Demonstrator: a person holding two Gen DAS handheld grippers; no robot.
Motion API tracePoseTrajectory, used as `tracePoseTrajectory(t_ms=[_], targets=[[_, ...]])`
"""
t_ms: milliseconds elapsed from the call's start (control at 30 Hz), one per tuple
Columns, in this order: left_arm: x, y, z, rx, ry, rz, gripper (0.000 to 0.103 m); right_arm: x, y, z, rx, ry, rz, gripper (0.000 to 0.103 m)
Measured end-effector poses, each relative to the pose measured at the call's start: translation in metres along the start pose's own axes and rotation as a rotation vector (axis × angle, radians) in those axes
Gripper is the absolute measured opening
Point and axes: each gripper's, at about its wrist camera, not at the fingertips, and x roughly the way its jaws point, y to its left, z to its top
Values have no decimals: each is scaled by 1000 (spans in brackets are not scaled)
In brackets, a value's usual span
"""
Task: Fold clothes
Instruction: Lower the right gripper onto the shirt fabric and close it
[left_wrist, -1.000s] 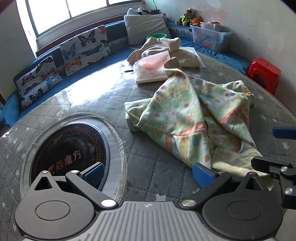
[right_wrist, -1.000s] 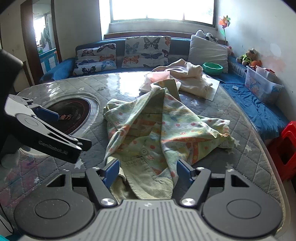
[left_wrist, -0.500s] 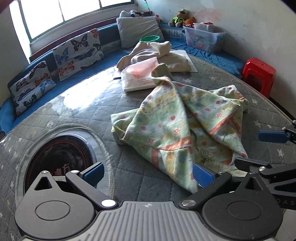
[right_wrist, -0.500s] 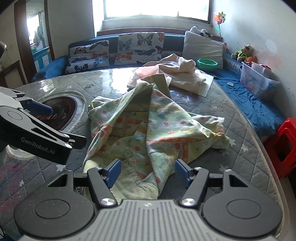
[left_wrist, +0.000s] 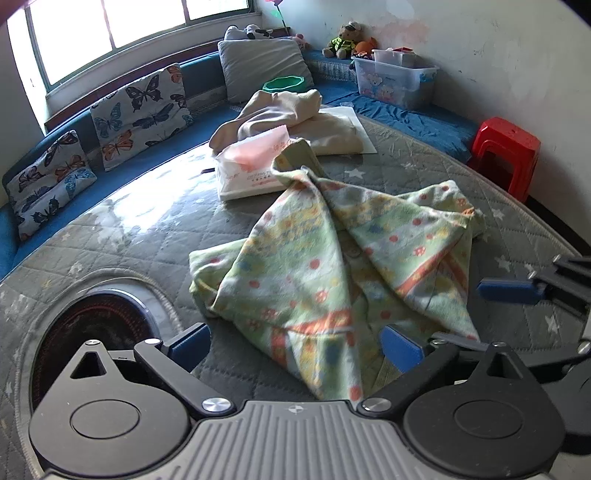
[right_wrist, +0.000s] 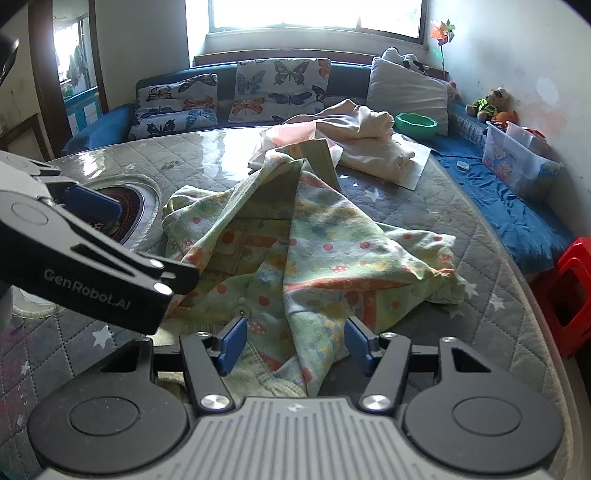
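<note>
From the left wrist view, we saw our left gripper (left_wrist: 295, 345) standing wide apart and holding nothing, its pads straddling the near hem of the patterned green garment (left_wrist: 332, 266). We judged it was held there, low and tilted down, so that it could take the near edge. The garment lay crumpled toward the near edge of the quilted grey table (left_wrist: 155, 229), its far tip propped against a white tissue pack (left_wrist: 247, 166) whose print was too blurred for us to read. The round inset hotplate (left_wrist: 92, 325) sat at the table's near left, its lettering out of sight here. Our right gripper (left_wrist: 480, 317) came in from the right over the cloth.

From the right wrist view, the right gripper (right_wrist: 293, 341) was closing, with the garment's (right_wrist: 314, 243) ribbed hem and a fold between its blue pads, which did not yet press the cloth. We judged it aimed to pinch that near corner. The left gripper's arm (right_wrist: 92, 254) crossed on the left, and we read "GenRobot.AI" on it. A beige garment (right_wrist: 365, 136) waited at the far edge.
</note>
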Motion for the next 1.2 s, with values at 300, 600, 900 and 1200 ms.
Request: tracePoseTrajectory(t_ms=[300, 600, 900, 1200], targets=[[15, -9, 16, 26, -12, 3, 90, 20, 3, 5, -34, 5, -33, 56], [37, 2, 15, -9, 51, -12, 37, 35, 0, 1, -45, 17, -49, 41], [34, 18, 13, -52, 56, -14, 23, 29, -4, 0, -42, 3, -52, 34], [37, 9, 21, -47, 36, -8, 47, 40, 12, 5, -94, 2, -41, 41]])
